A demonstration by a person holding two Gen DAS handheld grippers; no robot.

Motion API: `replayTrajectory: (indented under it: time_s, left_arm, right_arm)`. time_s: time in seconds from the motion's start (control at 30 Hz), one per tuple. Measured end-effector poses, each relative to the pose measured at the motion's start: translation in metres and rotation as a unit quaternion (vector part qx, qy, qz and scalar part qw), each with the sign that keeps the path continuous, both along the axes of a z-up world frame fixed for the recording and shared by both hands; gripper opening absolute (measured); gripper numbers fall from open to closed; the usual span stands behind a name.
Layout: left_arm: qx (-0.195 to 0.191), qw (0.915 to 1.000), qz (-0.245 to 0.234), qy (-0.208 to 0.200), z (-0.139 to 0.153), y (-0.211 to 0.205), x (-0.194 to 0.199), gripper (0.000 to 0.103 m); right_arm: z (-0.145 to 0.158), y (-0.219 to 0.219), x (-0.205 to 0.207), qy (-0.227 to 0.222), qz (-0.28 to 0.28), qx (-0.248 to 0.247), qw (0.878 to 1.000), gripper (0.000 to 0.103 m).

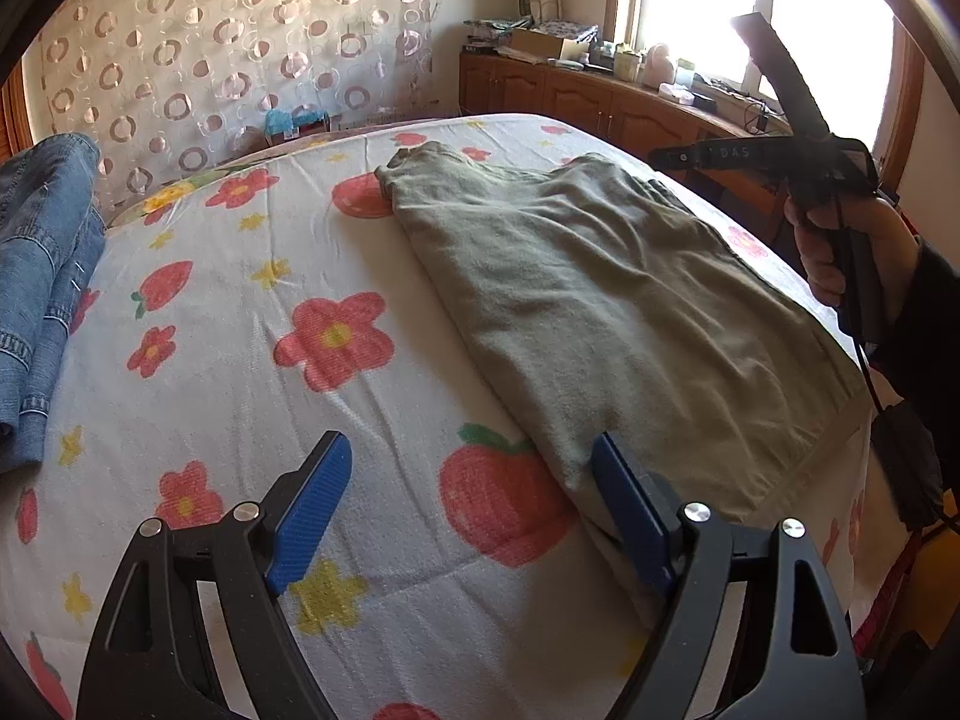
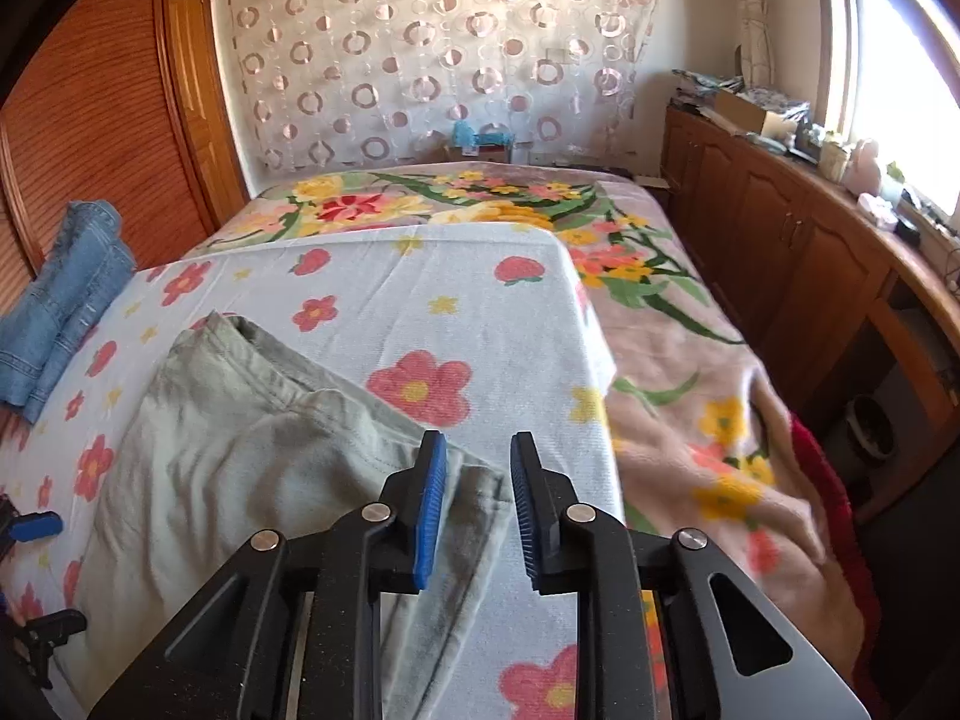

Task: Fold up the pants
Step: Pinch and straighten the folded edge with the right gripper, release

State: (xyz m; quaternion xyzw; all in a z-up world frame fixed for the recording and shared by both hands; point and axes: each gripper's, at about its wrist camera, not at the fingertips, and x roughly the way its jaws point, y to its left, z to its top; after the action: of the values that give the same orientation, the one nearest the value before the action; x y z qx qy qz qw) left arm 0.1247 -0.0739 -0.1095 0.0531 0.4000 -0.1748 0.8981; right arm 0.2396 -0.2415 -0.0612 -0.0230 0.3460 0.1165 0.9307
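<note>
Left wrist view: the left hand-held gripper (image 1: 462,510) hovers with its ribbed blue pads spread wide, holding nothing, just above the near corner of the olive-green pants (image 1: 576,306). The pants lie folded into a long, soft, slightly rumpled rectangle on a white terry sheet (image 1: 240,360) printed with red flowers, strawberries and yellow stars, spread over the bed. A folded pair of blue denim jeans (image 1: 42,276) rests well apart at the bed's left edge. The right hand-held gripper (image 1: 798,138) is raised at the right, above the pants, gripped in a bare hand (image 1: 852,252); its jaw gap cannot be told here.

Right wrist view: the right hand-held gripper (image 2: 477,510) shows a narrow empty gap between its blue pads, over the pants' (image 2: 252,444) stitched edge. A fleecy floral blanket (image 2: 690,360) covers the bed beyond the sheet.
</note>
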Motion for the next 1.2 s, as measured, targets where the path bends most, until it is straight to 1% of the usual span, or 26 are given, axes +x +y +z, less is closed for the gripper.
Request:
replayTrajectory:
  time_s: [0.07,0.23,0.43,0.47,0.5,0.53,0.6,0.73,0.87,1.07,1.13,1.2]
  left_arm:
    - [0.001,1.0000,-0.001,0.000,0.000,0.000,0.000,0.083]
    - [0.000,1.0000,0.000,0.000,0.000,0.000,0.000,0.083]
    - [0.000,1.0000,-0.001,0.000,0.000,0.000,0.000,0.083]
    - [0.000,1.0000,-0.001,0.000,0.000,0.000,0.000,0.083]
    - [0.000,1.0000,-0.001,0.000,0.000,0.000,0.000,0.083]
    - [0.000,1.0000,-0.001,0.000,0.000,0.000,0.000,0.083]
    - [0.000,1.0000,-0.001,0.000,0.000,0.000,0.000,0.083]
    - [0.000,1.0000,-0.001,0.000,0.000,0.000,0.000,0.083]
    - [0.000,1.0000,-0.001,0.000,0.000,0.000,0.001,0.083]
    - [0.000,1.0000,-0.002,0.000,0.000,0.000,0.000,0.083]
    - [0.000,1.0000,-0.002,0.000,0.000,0.000,0.000,0.083]
    - [0.000,1.0000,-0.002,0.000,0.000,0.000,0.000,0.083]
  right_arm:
    - [-0.002,0.002,0.000,0.007,0.009,0.005,1.000,0.027]
    - [-0.008,0.002,0.007,0.025,0.019,-0.009,0.999,0.027]
    - [-0.009,-0.001,0.012,0.028,0.018,-0.017,0.999,0.027]
    - [-0.008,0.001,0.011,0.027,0.020,-0.020,0.999,0.024]
    - [-0.007,0.001,0.010,0.024,0.024,-0.022,0.999,0.017]
    - [-0.008,0.003,0.009,0.022,0.031,-0.023,0.999,0.008]
    - [-0.006,0.004,0.005,0.014,0.035,-0.027,0.999,0.004]
    - [0.002,-0.011,-0.003,-0.018,-0.004,-0.024,1.000,0.003]
    - [0.001,-0.025,-0.003,-0.015,-0.031,-0.029,0.999,0.003]
    - [-0.010,-0.030,-0.001,0.007,-0.028,-0.026,0.999,0.003]
    - [-0.009,-0.029,-0.002,0.009,-0.028,-0.034,0.999,0.003]
    - [-0.002,-0.020,-0.001,0.007,-0.024,-0.046,0.999,0.009]
